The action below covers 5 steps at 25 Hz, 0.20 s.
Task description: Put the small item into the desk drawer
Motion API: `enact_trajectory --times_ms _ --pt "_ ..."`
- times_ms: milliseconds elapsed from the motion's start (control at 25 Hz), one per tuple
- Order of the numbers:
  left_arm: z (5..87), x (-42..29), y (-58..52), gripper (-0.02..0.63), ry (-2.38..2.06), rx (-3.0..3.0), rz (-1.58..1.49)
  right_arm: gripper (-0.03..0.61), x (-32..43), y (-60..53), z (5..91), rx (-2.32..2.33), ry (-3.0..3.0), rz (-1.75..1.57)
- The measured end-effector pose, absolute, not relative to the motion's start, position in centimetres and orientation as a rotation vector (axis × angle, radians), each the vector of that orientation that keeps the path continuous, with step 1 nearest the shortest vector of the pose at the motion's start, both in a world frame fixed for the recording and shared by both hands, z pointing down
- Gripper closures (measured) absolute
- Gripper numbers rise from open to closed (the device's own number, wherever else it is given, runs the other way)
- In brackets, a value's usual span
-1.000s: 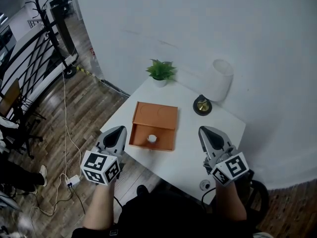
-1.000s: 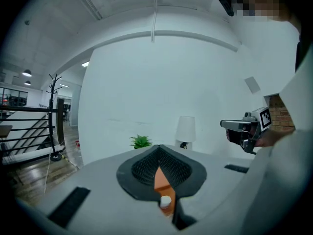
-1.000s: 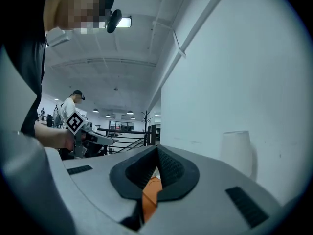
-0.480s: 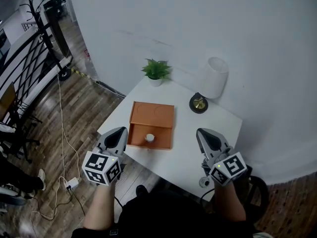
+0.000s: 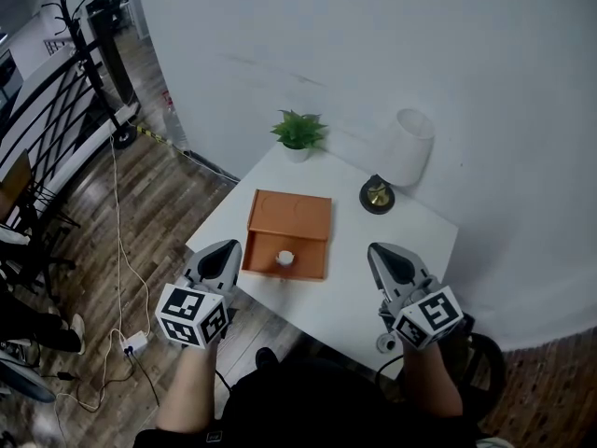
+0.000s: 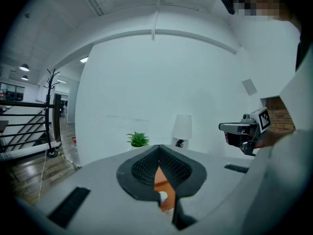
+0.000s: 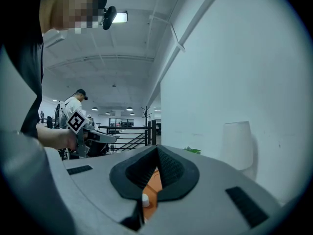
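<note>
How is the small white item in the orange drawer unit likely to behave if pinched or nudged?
The small white item looks tiny against the orange drawer unit, so it is probably light and easily knocked aside. Its outline seems rounded, so it might roll or slip from a pinch, though the pictures are too coarse to be sure.

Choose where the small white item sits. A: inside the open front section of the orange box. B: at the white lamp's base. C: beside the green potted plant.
A: the small white item lies within the open front section of the orange box.
</note>
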<state>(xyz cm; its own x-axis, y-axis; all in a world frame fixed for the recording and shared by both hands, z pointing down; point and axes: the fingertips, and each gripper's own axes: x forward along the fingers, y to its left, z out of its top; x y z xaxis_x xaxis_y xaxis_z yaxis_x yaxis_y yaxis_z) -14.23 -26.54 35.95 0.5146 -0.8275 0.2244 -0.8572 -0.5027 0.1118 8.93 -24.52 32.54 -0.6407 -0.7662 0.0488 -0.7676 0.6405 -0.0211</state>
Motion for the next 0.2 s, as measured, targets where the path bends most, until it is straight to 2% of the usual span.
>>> enact_trajectory --times_ms 200 --pt "36.11 -14.48 -26.50 0.604 -1.440 2.545 0.212 0.575 8.61 -24.65 32.85 1.303 -2.810 0.060"
